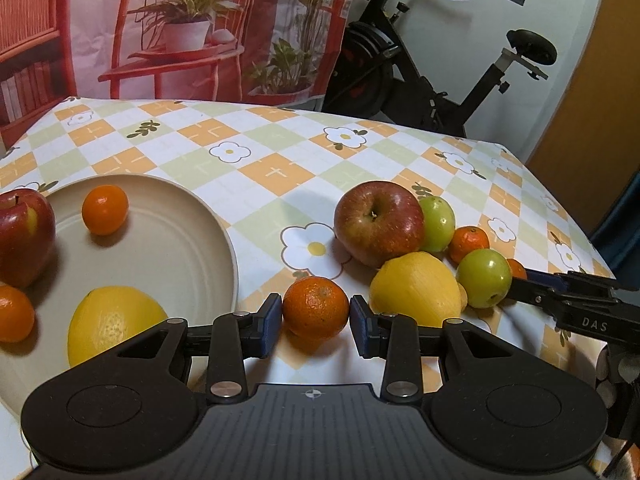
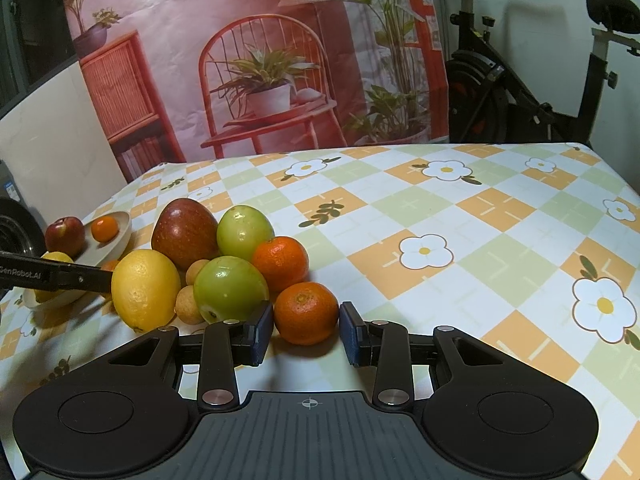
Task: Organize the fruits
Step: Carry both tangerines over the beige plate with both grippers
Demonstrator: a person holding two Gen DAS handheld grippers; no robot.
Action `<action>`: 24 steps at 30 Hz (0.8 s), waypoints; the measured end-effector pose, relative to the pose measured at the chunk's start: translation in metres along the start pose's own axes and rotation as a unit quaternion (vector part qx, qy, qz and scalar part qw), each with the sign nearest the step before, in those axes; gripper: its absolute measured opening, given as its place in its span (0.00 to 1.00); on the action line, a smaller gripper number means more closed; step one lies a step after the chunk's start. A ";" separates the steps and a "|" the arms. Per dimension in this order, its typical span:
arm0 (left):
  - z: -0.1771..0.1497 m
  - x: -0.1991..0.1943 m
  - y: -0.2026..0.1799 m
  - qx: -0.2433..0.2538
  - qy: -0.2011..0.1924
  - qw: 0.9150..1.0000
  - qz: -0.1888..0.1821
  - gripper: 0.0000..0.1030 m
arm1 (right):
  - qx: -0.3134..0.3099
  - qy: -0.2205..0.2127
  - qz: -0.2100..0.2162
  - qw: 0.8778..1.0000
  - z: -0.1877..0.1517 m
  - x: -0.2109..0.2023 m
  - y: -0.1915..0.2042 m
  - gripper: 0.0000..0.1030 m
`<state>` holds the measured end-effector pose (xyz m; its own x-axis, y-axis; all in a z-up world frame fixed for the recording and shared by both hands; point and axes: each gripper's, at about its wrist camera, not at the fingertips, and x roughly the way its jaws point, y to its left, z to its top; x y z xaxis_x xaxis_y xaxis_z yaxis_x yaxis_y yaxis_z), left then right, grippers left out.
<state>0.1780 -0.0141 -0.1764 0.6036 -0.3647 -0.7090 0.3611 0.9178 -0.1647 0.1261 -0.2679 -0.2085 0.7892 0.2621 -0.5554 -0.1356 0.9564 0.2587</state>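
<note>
Risk, left side: the left tongs (image 1: 316, 322) hold a mandarin (image 1: 316, 307) low over the worktop (image 1: 280, 160), right beside the rim of the beige plate (image 1: 224, 240). A hasty swing toward the plate could clip that rim, or knock the lemon on the plate (image 1: 114, 320) that lies close to it.

Risk, right side: the right tongs (image 2: 306, 328) grip a second mandarin (image 2: 306, 307) at the foot of the fruit pile. The nearest green fruit (image 2: 230, 290) lies just beside the left pad, so a sideways pull could nudge it and set the pile rolling — round fruit on a smooth cloth will not stay put.

Risk, both: each mandarin is held only at its sides by small blue pads; a jerk or a loose squeeze could let it slip and roll.

Left tongs: narrow, pads pressed on either side of the mandarin, which looks to rest on or just above the cloth.

Right tongs: narrow too, closed on their mandarin — pads against both flanks.

Fruit placed: the plate carries a red apple (image 1: 24, 236), a lemon and two small oranges (image 1: 105, 209).

Fruit waiting: a large apple (image 2: 185, 233), a loose lemon (image 2: 145, 289), two green fruits, another mandarin (image 2: 281, 263) and two small tan fruits (image 2: 190, 305), touching in one heap on the worktop.
</note>
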 end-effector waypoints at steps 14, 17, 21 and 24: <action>-0.016 -0.017 -0.004 0.003 -0.009 1.000 0.001 0.38 | -0.002 -0.001 -0.002 1.000 0.000 -0.002 -0.004 0.32; -0.019 -0.022 -0.002 0.001 -0.011 1.000 0.001 0.38 | -0.003 -0.001 -0.004 1.000 0.001 -0.003 -0.004 0.31; -0.020 -0.031 0.002 -0.005 -0.021 1.000 0.001 0.38 | 0.003 -0.007 -0.017 1.000 0.000 -0.005 -0.006 0.31; -0.021 -0.042 0.006 -0.009 -0.032 0.999 0.000 0.38 | 0.011 -0.016 -0.031 0.999 0.000 -0.009 -0.009 0.31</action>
<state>0.1400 0.0096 -0.1620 0.6484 -0.3741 -0.6631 0.3495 0.9200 -0.1772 0.1202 -0.2784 -0.2060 0.8145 0.1979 -0.5454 -0.0735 0.9676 0.2414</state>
